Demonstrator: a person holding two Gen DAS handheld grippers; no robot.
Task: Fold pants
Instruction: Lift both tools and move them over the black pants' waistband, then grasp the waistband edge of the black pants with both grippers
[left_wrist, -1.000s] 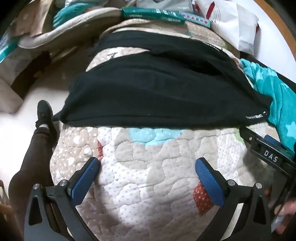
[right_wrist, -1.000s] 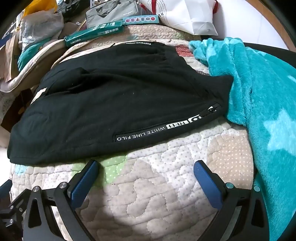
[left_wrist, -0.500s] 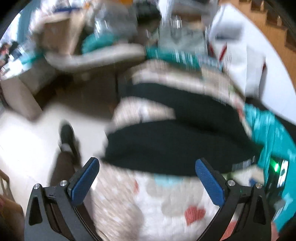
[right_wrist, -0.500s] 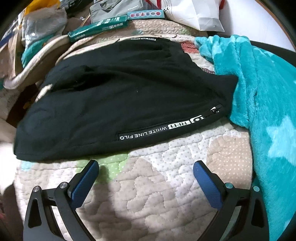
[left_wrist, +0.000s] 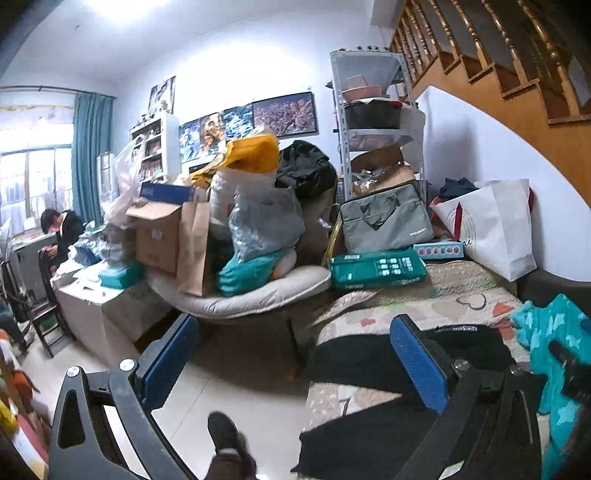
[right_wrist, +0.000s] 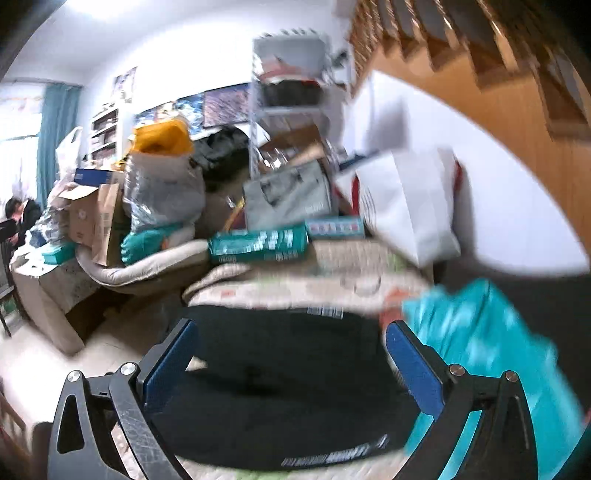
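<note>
The black pants (right_wrist: 288, 387) lie folded on a quilted bed cover (right_wrist: 332, 291), with white lettering along the near hem. In the left wrist view the pants (left_wrist: 362, 365) show at lower right. My left gripper (left_wrist: 291, 365) is open and empty, raised and pointing out over the floor and the bed's left edge. My right gripper (right_wrist: 291, 369) is open and empty, held above the pants. That view is blurred by motion.
A teal star blanket (right_wrist: 491, 354) lies right of the pants. A green box (left_wrist: 376, 267), grey bag (left_wrist: 386, 219) and white paper bag (left_wrist: 495, 229) stand at the bed's far end. Cluttered boxes and bags (left_wrist: 207, 229) fill the left. A foot in a black shoe (left_wrist: 223, 432) stands on the floor.
Both grippers have lifted and tilted up, so the views now show the room instead of looking down on the pants. Both stay open and empty.
</note>
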